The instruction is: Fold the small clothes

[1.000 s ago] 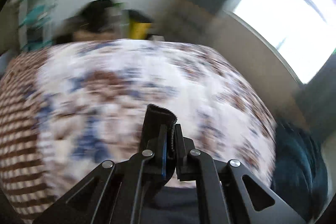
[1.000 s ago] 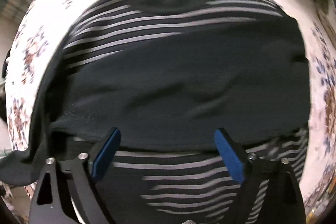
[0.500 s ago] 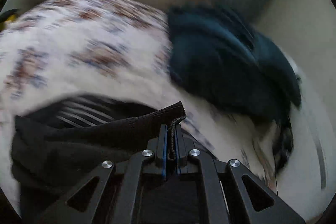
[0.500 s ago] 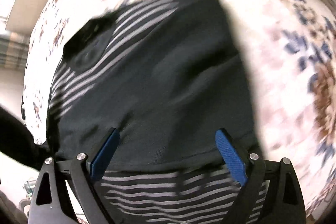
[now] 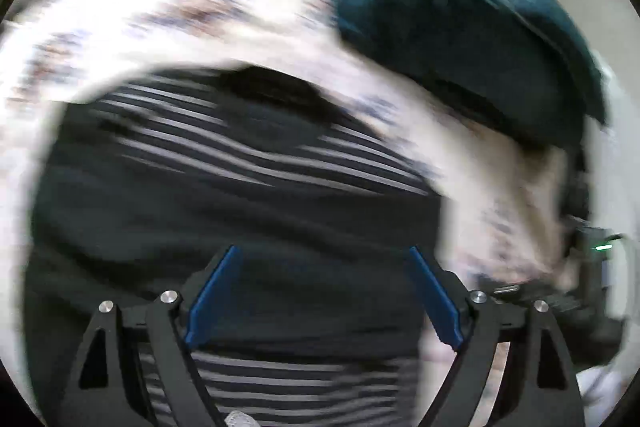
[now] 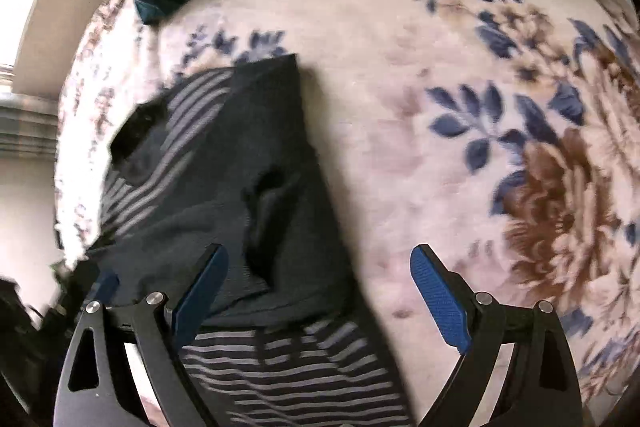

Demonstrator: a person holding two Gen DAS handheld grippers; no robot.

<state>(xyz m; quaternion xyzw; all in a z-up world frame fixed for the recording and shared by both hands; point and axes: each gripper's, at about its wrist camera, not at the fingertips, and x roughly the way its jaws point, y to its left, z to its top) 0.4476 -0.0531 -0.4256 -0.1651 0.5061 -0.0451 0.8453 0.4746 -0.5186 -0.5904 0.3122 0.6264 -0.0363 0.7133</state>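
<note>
Though released, shirt [image 5: 248, 211] under hand-held gripper [image 5: 324, 291].

Left claw: my left claw [image 5: 322, 291] no longer pinches the black hem; its jaws have just been opening and now stand wide, nothing pressed between the blue pads [image 5: 212, 291].
Shirt: the striped shirt [image 5: 240, 195] is out of my grip and lies on the flowered blanket [image 5: 168, 7], one dark panel folded over the stripes.
Left view: it has swung from the window and wall down onto the shirt, teal cloth [image 5: 460, 19] now at upper right.
Right claw: my right claw [image 6: 320, 291] has slid toward the shirt's right edge, so one pad [image 6: 438, 299] now hangs over bare blanket.
</note>
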